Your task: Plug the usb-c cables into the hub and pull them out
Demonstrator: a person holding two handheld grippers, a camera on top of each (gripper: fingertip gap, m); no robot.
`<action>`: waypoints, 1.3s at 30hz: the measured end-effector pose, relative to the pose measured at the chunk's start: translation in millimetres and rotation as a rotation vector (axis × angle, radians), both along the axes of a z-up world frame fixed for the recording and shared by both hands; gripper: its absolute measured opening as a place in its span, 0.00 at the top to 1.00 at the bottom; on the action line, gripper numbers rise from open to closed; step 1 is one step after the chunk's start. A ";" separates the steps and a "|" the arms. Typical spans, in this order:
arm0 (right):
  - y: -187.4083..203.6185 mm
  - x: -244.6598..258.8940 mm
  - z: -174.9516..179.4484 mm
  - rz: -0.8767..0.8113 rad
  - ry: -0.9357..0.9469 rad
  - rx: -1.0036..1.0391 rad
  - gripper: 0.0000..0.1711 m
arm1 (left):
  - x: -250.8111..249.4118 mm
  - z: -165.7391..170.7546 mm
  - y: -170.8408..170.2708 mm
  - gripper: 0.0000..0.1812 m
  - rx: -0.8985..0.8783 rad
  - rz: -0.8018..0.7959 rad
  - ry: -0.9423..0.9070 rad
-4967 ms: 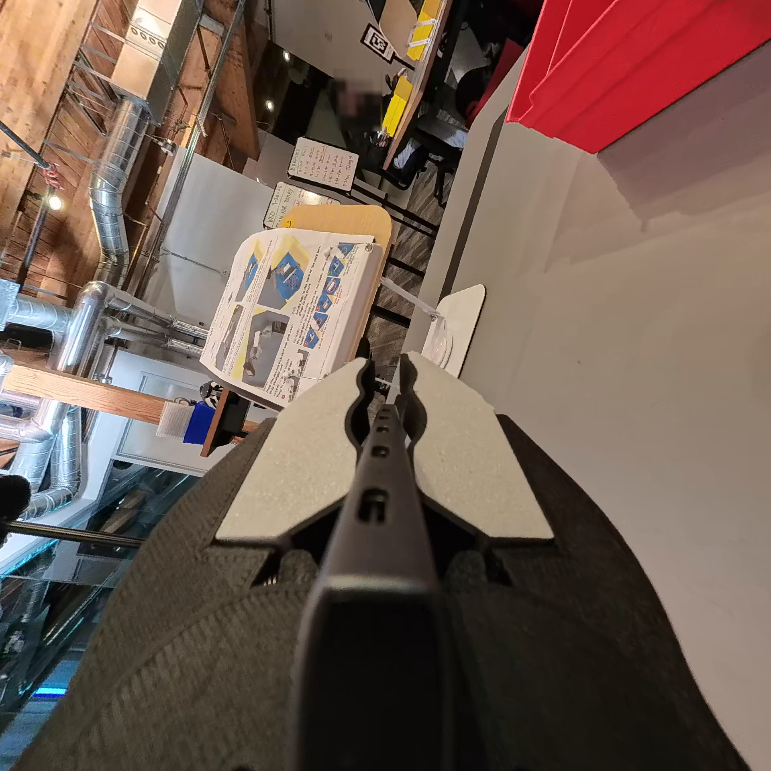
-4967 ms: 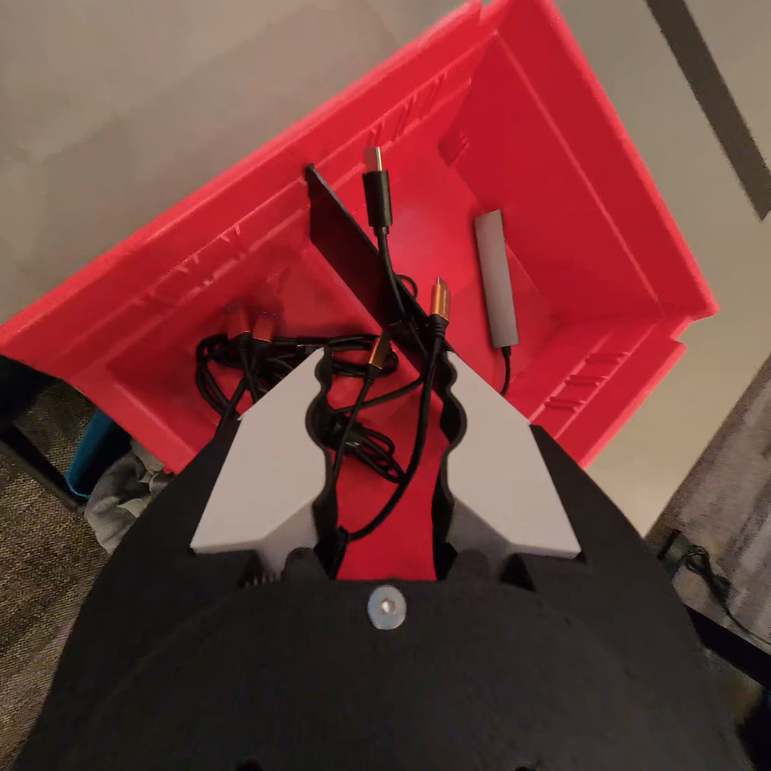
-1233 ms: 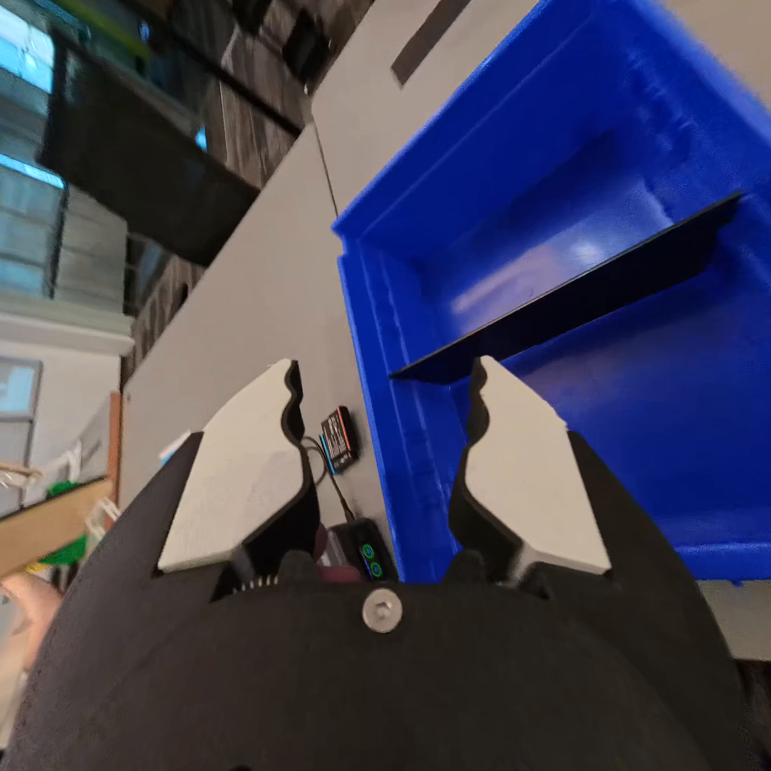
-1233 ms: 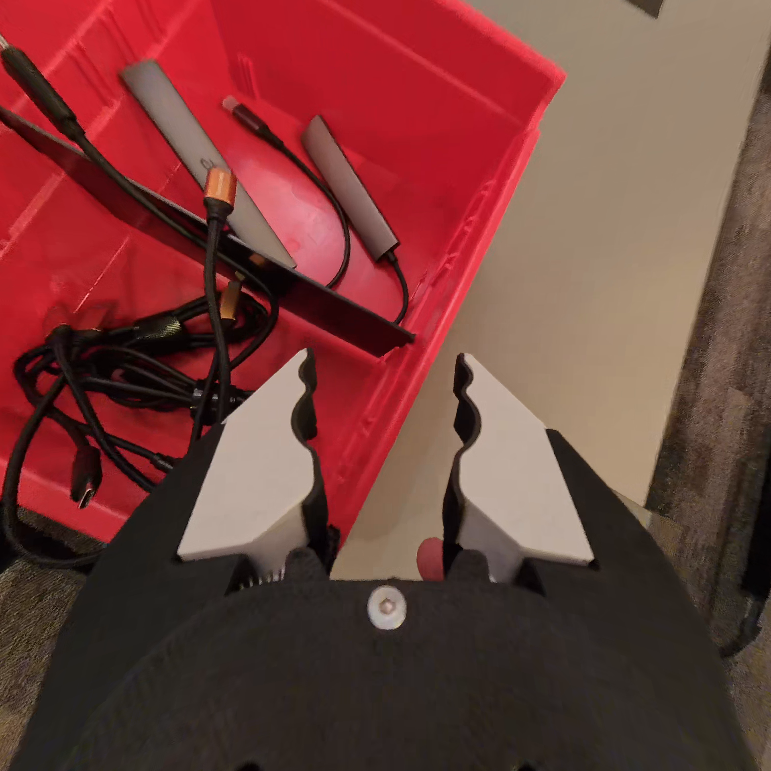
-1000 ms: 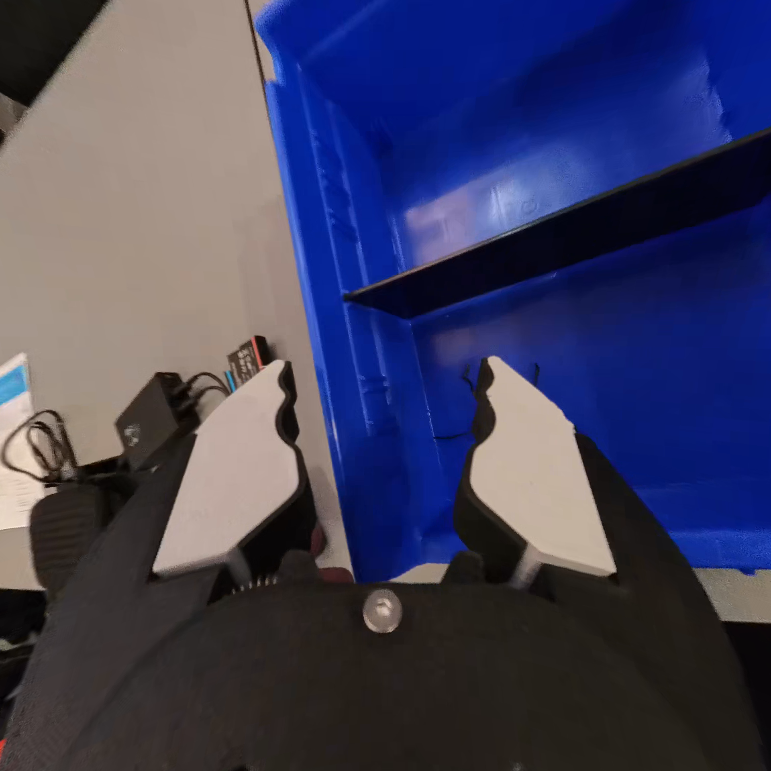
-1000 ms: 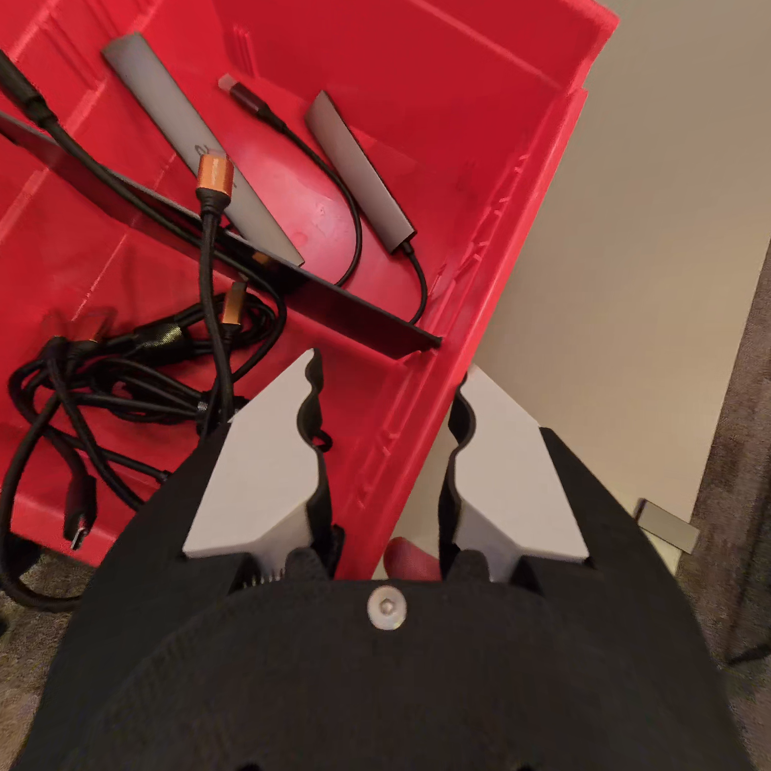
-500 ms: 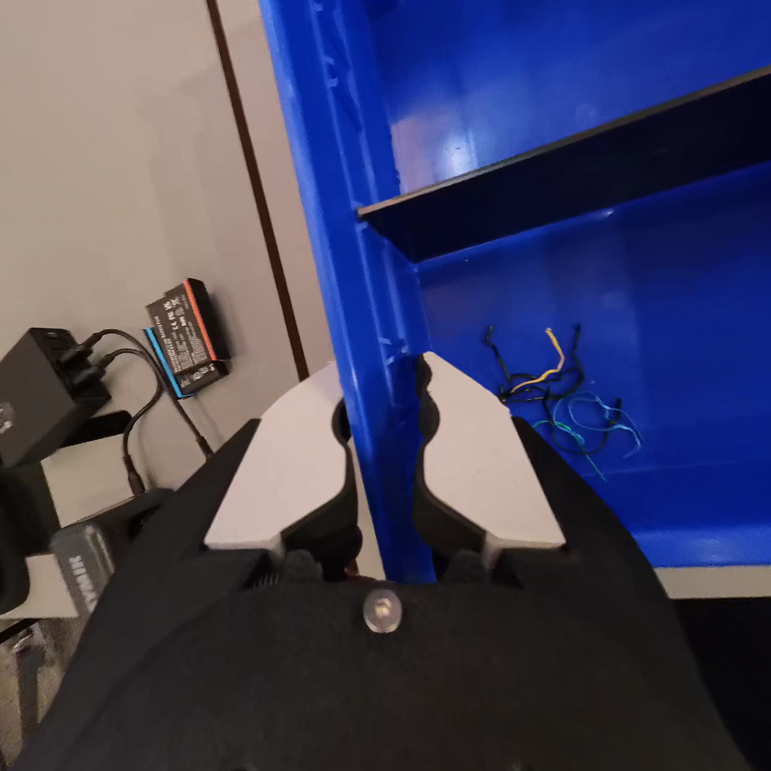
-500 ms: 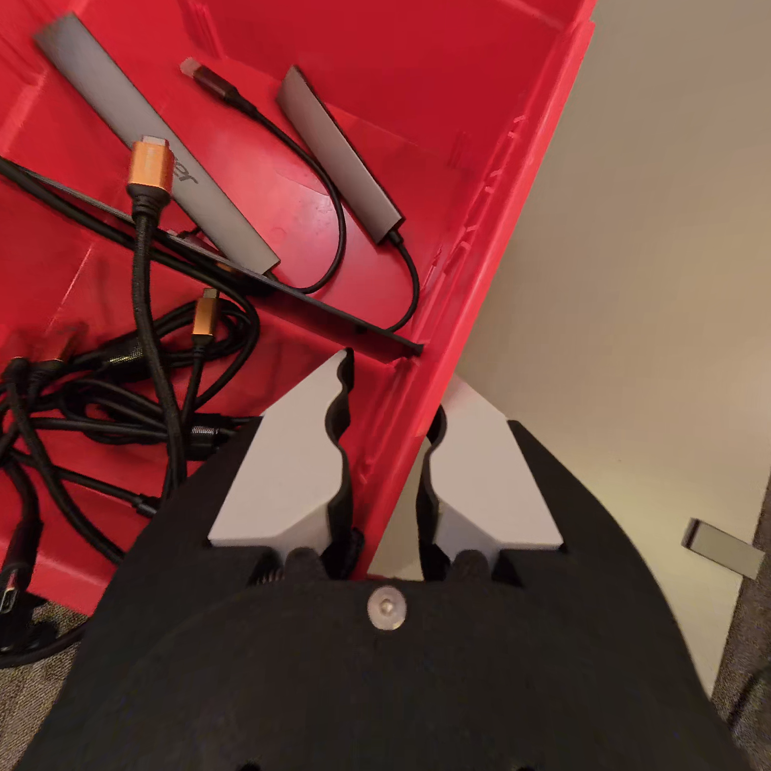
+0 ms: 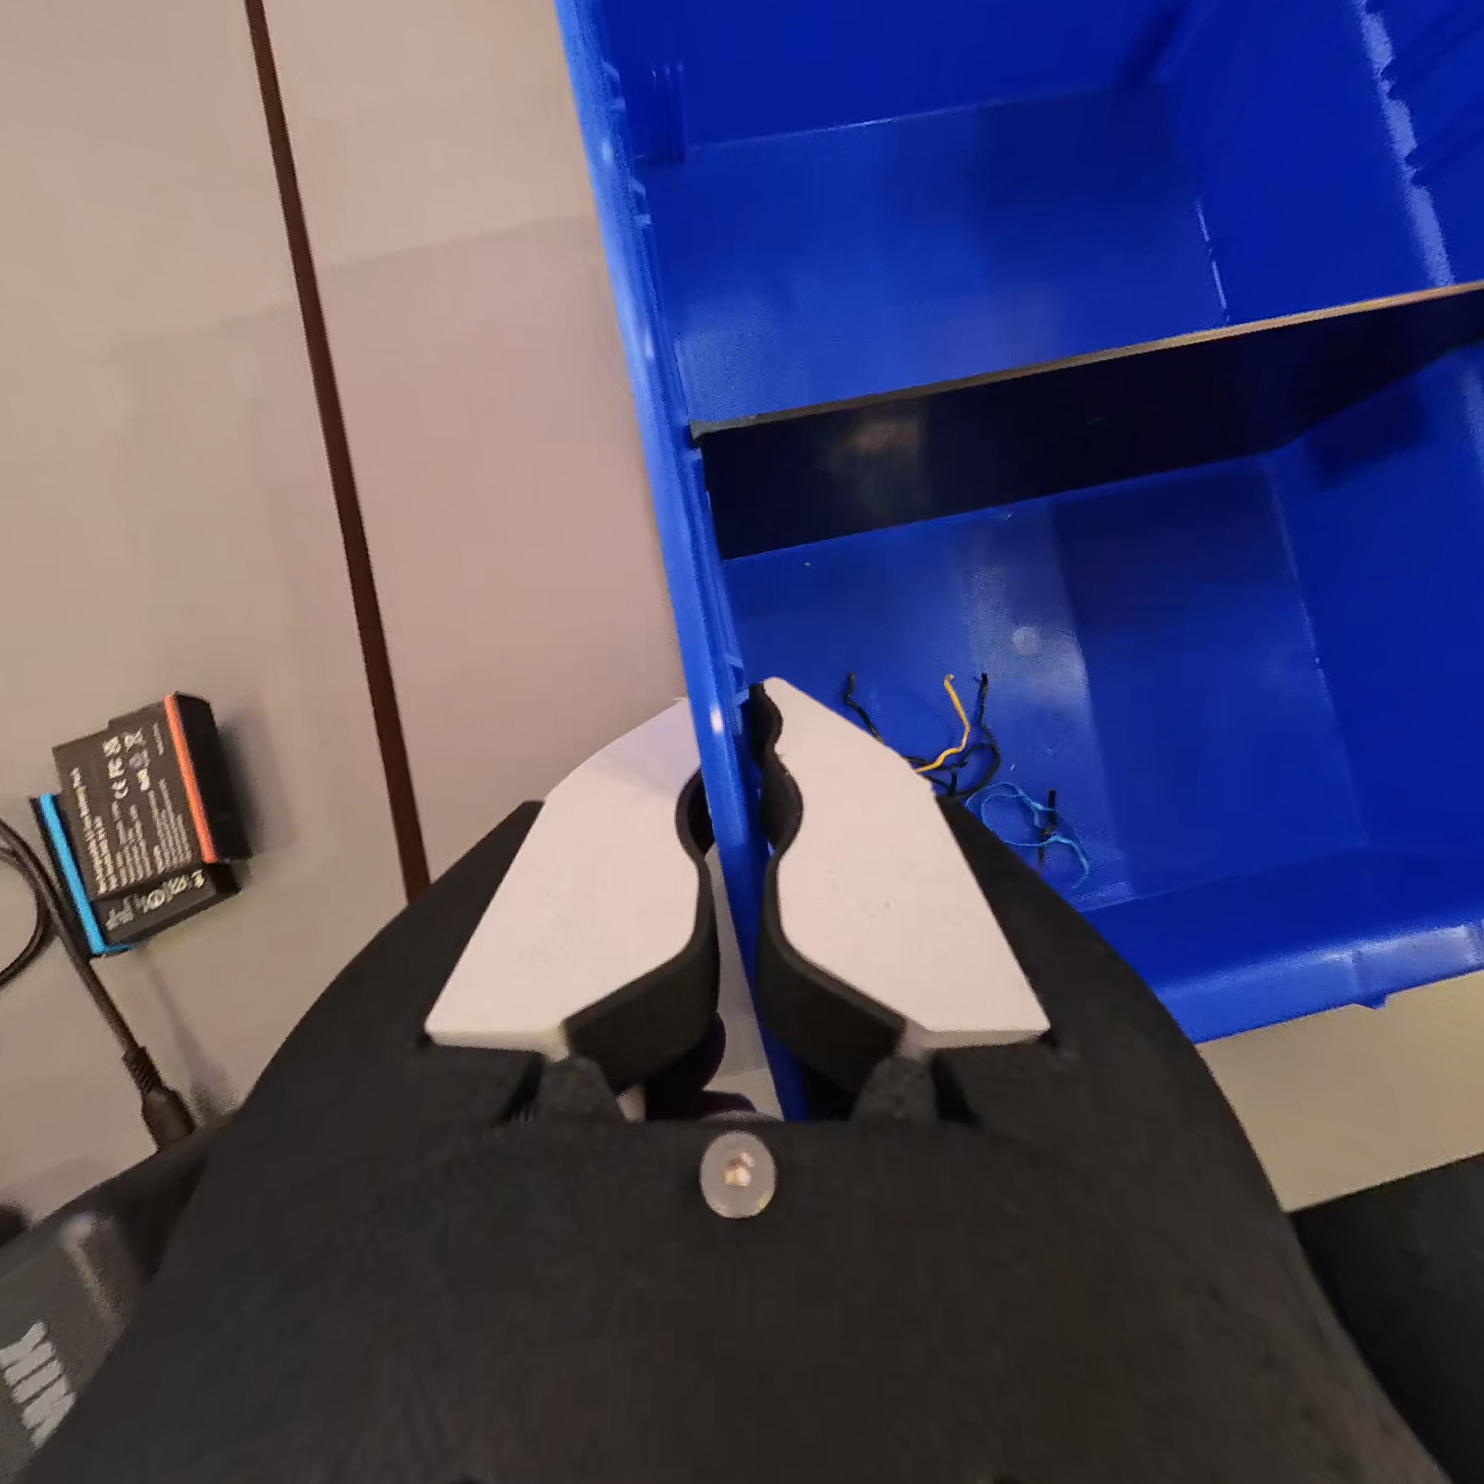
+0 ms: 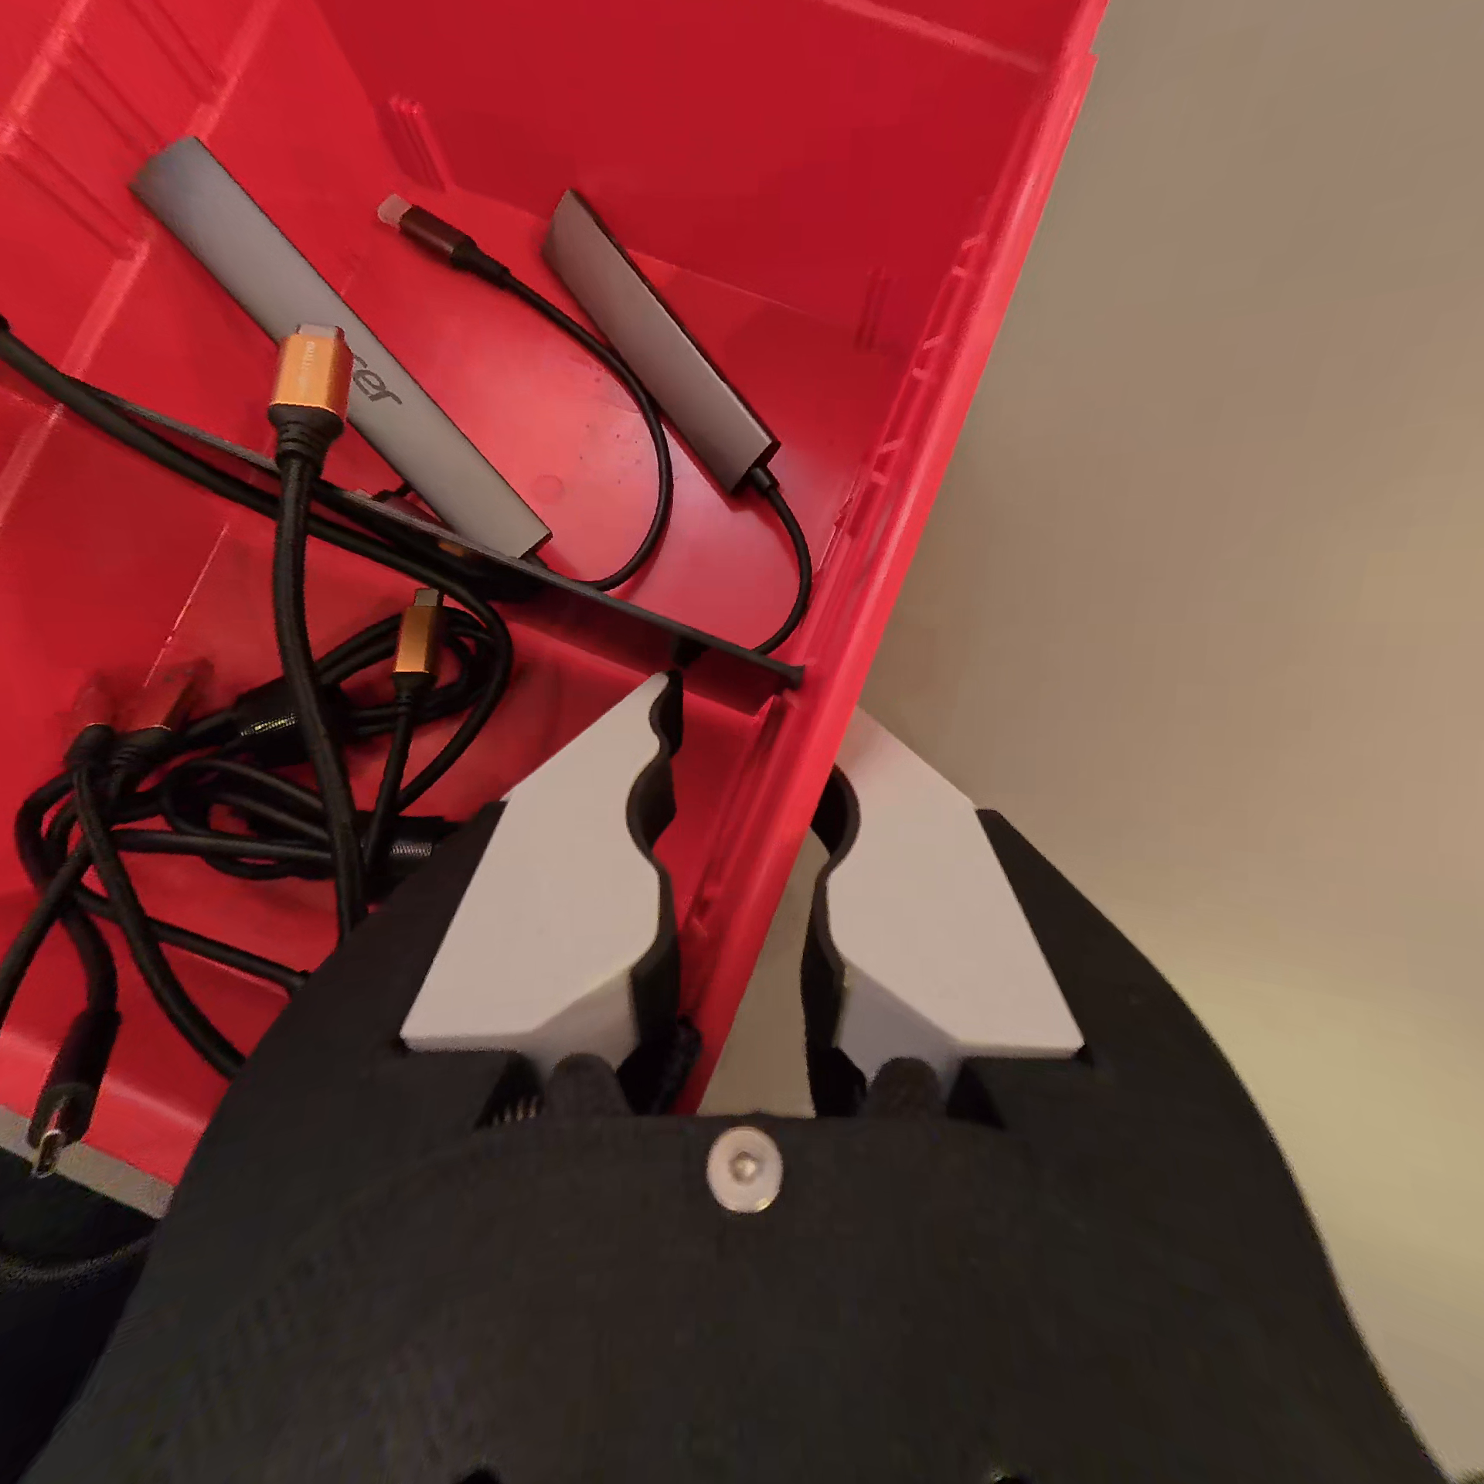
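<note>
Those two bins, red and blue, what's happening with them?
A person works two hand-held grippers. The left gripper is clamped on the side wall of the blue bin, the right gripper on the wall of the red bin. The hubs and tangled cables lie untouched inside the red one.
</note>
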State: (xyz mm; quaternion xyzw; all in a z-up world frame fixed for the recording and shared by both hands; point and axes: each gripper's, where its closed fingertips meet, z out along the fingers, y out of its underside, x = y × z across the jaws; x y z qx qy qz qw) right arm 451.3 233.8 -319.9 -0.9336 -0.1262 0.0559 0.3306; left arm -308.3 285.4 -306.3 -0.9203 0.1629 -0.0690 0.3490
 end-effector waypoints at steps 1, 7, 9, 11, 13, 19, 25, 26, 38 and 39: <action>3.8 -10.5 -0.1 0.008 0.000 0.001 0.84 | 4.4 2.6 1.6 0.98 0.019 -0.005 -0.012; 26.5 -88.8 2.4 0.083 0.084 0.031 0.82 | 31.4 21.0 7.1 0.98 0.133 -0.041 -0.135; 30.5 -117.0 2.7 0.113 0.097 0.036 0.79 | 33.9 30.1 9.6 0.98 0.165 -0.023 -0.169; 33.7 -142.6 3.0 0.130 0.097 0.041 0.79 | 33.2 41.4 11.7 0.98 0.209 0.002 -0.202; 36.3 -169.4 4.3 0.137 0.135 0.048 0.79 | 31.4 53.4 11.6 0.98 0.244 0.016 -0.249; 37.2 -254.2 10.2 0.137 0.309 0.087 0.72 | 19.0 81.5 7.0 0.98 0.327 0.039 -0.300; 30.8 -331.7 17.6 0.138 0.446 0.106 0.62 | 1.9 101.9 2.6 0.98 0.379 0.069 -0.344; 29.7 -343.8 18.8 0.139 0.459 0.109 0.61 | 0.4 106.5 2.2 0.98 0.390 0.070 -0.355; 13.7 -488.6 35.2 0.228 0.715 0.063 0.46 | 1.6 151.4 -8.2 0.98 0.466 0.048 -0.404; 12.1 -500.5 37.0 0.247 0.753 0.053 0.44 | 2.5 154.8 -9.3 0.98 0.471 0.045 -0.405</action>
